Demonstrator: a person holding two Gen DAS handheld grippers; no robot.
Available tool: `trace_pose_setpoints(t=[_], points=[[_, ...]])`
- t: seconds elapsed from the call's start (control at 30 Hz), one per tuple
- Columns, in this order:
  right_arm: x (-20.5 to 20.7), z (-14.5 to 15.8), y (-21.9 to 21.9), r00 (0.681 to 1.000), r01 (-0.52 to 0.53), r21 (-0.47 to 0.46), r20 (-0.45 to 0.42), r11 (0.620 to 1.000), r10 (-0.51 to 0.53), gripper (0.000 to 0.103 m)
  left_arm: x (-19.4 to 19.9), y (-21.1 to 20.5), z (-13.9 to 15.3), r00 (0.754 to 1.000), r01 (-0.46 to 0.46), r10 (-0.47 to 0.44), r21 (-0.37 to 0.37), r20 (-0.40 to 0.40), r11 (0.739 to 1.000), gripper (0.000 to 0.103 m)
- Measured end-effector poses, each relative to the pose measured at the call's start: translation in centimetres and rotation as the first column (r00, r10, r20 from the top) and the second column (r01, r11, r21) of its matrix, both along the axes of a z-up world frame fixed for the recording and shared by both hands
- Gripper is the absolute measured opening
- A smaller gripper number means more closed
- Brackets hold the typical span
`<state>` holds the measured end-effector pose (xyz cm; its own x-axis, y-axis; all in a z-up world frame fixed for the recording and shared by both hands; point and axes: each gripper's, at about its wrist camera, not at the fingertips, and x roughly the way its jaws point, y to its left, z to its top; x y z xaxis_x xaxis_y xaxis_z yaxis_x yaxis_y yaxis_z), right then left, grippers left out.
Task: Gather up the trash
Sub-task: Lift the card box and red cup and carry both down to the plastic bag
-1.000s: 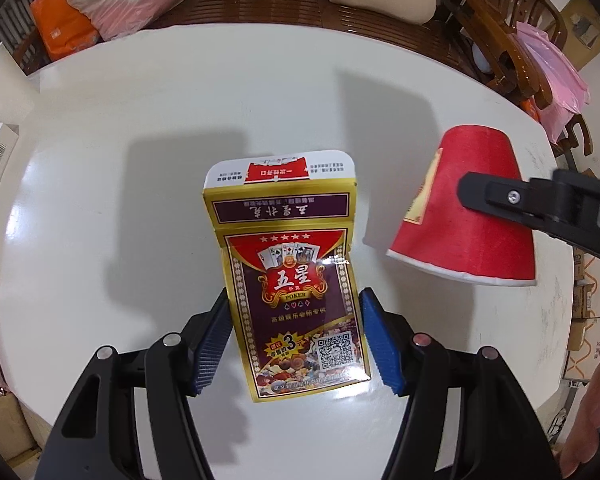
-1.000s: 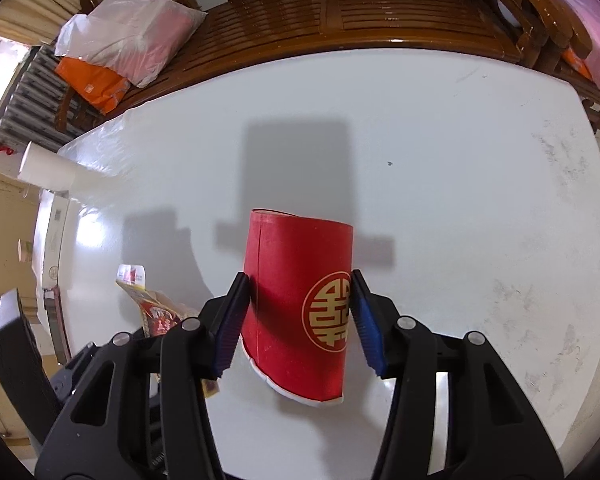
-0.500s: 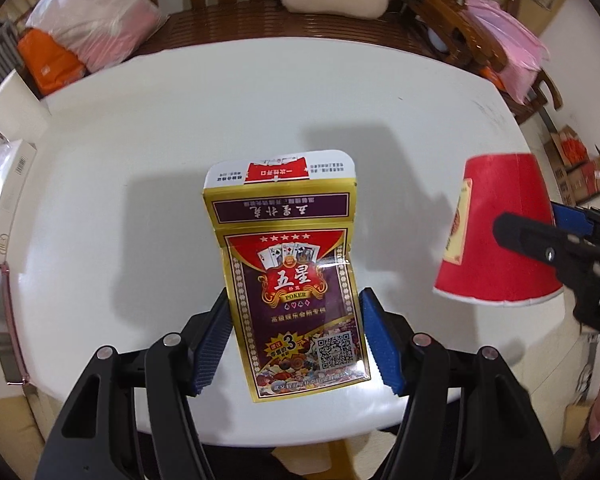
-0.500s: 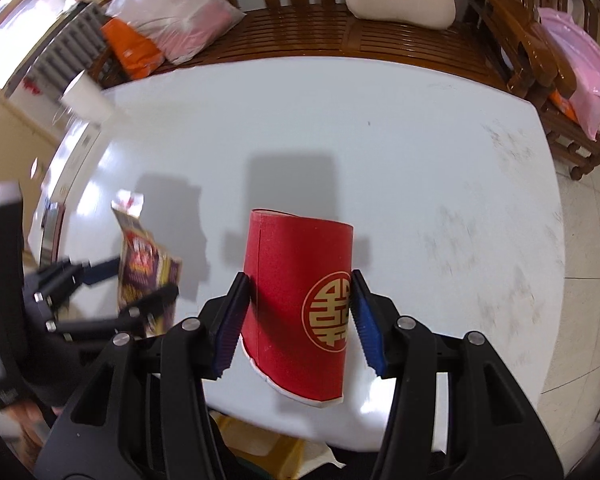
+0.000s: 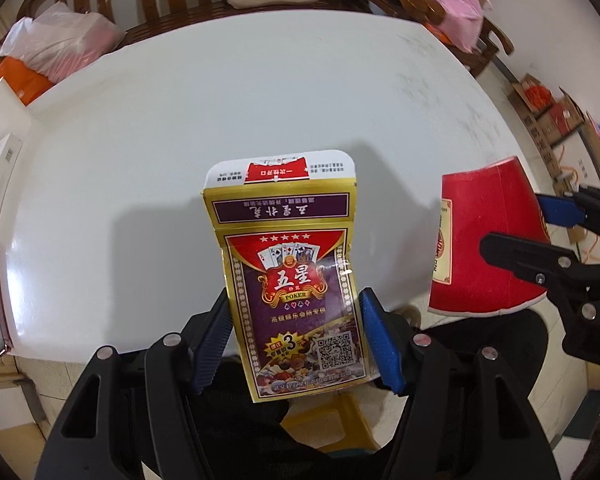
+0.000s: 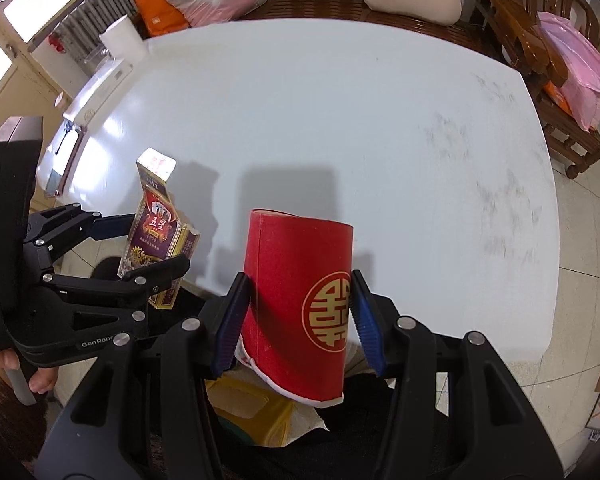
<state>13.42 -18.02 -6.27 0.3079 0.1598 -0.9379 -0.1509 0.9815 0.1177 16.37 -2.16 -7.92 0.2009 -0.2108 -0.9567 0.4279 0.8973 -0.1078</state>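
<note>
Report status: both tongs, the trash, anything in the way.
Left tongs clamp card box. Right tongs clamp red cup. Both at table edge. Nothing blocking.

Red cup [image 6: 300, 300], gold emblem [image 6: 327, 312]

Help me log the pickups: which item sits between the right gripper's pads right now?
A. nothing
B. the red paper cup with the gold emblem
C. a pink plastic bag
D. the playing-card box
B: the right gripper has its blue pads pressed on either side of the red paper cup, while the left gripper holds the playing-card box.
</note>
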Motion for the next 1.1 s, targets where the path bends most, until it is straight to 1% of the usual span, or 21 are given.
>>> trace_pose_setpoints(t=[0.2, 0.43, 0.53, 0.67, 0.77, 0.83, 0.93, 1.0, 1.1], points=[[-3.5, -1.8, 0.6, 1.0, -0.017, -0.029, 0.004, 0.999, 0.017, 0.05, -3.8, -0.1, -1.9, 0.998, 0.055, -0.055, -0.026, -0.017, 0.998, 0.061], [-6.3, -4.7, 1.5, 0.999, -0.029, -0.025, -0.033, 0.999, 0.028, 0.05, -7.0, -0.2, -4.1, 0.996, 0.086, -0.086, -0.015, -0.03, 0.996, 0.061], [-6.9, -5.2, 2.4, 0.999, -0.041, -0.052, -0.025, 0.998, 0.04, 0.05, -7.8, -0.7, -5.1, 0.995, 0.093, -0.093, -0.005, -0.027, 0.996, 0.061], [-8.0, -6.1, 3.2, 0.998, -0.058, -0.088, -0.01, 0.994, 0.057, 0.05, -8.8, -1.3, -6.5, 0.993, 0.11, -0.111, -0.012, -0.046, 0.994, 0.061], [-8.4, -7.4, 3.7, 0.998, -0.065, -0.116, -0.01, 0.991, 0.065, 0.05, -9.1, -1.4, -7.5, 0.991, 0.13, -0.129, 0.01, -0.021, 0.992, 0.061], [-8.7, -8.7, 4.0, 0.998, -0.065, -0.112, -0.026, 0.992, 0.063, 0.05, -9.3, -1.6, -8.2, 0.991, 0.131, -0.131, 0.024, -0.008, 0.991, 0.061], [-9.0, -10.3, 4.3, 0.997, -0.063, -0.108, -0.04, 0.992, 0.059, 0.05, -9.8, -1.4, -9.6, 0.991, 0.133, -0.132, 0.013, -0.035, 0.991, 0.061], [-9.1, -11.3, 4.5, 0.997, -0.061, -0.101, -0.051, 0.993, 0.056, 0.05, -10.3, -1.7, -10.3, 0.99, 0.134, -0.133, 0.031, -0.038, 0.99, 0.061], [-9.2, -12.5, 4.6, 0.997, -0.061, -0.11, -0.059, 0.992, 0.054, 0.05, -10.6, -1.4, -11.4, 0.989, 0.139, -0.137, 0.033, -0.055, 0.99, 0.061]])
